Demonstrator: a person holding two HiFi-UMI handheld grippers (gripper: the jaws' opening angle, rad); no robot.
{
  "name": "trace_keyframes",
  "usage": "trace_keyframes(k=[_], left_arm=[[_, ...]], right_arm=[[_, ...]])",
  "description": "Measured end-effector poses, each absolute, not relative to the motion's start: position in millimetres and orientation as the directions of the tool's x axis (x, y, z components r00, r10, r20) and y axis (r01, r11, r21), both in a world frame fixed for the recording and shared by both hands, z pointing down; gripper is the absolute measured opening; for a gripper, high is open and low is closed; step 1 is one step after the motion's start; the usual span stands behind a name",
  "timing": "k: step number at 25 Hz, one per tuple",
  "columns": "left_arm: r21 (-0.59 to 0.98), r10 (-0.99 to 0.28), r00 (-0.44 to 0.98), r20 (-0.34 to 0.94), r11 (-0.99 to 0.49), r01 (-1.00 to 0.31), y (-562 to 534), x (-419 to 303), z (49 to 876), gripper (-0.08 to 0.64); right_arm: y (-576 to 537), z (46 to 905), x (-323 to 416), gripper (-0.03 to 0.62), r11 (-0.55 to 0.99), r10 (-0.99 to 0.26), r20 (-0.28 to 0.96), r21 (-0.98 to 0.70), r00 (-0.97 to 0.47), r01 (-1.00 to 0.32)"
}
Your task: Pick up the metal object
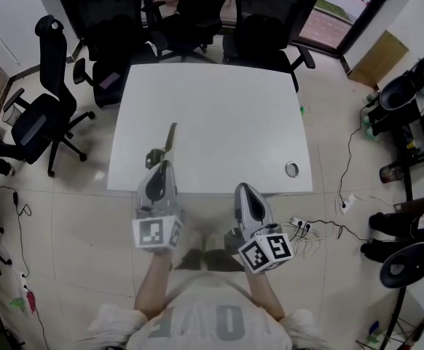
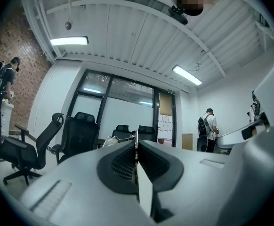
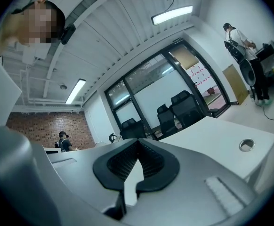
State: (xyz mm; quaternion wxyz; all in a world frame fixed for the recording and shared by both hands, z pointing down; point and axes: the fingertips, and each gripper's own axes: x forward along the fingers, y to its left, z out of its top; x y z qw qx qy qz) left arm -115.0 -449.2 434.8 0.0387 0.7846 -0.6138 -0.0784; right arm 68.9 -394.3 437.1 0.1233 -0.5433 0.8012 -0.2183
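1. The left gripper's jaws are pressing together on a thin edge of the metal object. In the left gripper view a narrow strip is sticking up from between the closed tips.
2. In the head view the metal object is reaching from those tips toward the upper right, a little left of the frame's centre. It is lying over the near left part of the white table. I cannot tell whether it is resting on the tabletop or hanging just above it.
3. The right gripper's jaws are meeting at their tips with nothing between them. That gripper is hovering at the lower centre of the head view, just below the table's near edge and well apart from the metal object.
4. Each gripper is carrying a marker cube at its back end, the left cube and the right cube both showing in the lower half of the frame.
5. The person's forearms are running up from the bottom edge to the two grippers.
6. A round metal cable hole is sitting in the table near its lower right corner.
7. Black office chairs are standing along the top and left of the frame.
8. A power strip with cables is lying on the tiled floor at the lower right.
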Motion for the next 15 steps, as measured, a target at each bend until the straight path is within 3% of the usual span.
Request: trace_keyframes(k=[10, 15], left_arm=[[0.157, -0.983, 0.152, -0.103, -0.167, -0.973, -365.7, -149.8, 448.4, 0.003], [0.153, -0.972, 0.203, -0.118, -0.220, -0.964, -285.8, -131.3, 456.7, 0.003]], right_arm=[[-332.6, 442.1, 13.3, 0.011, 0.463, -0.855, -0.019, -0.478, -0.519, -0.746], [-250.5, 468.3, 31.1, 0.011, 0.403, -0.884, 0.007, -0.495, -0.467, -0.770]])
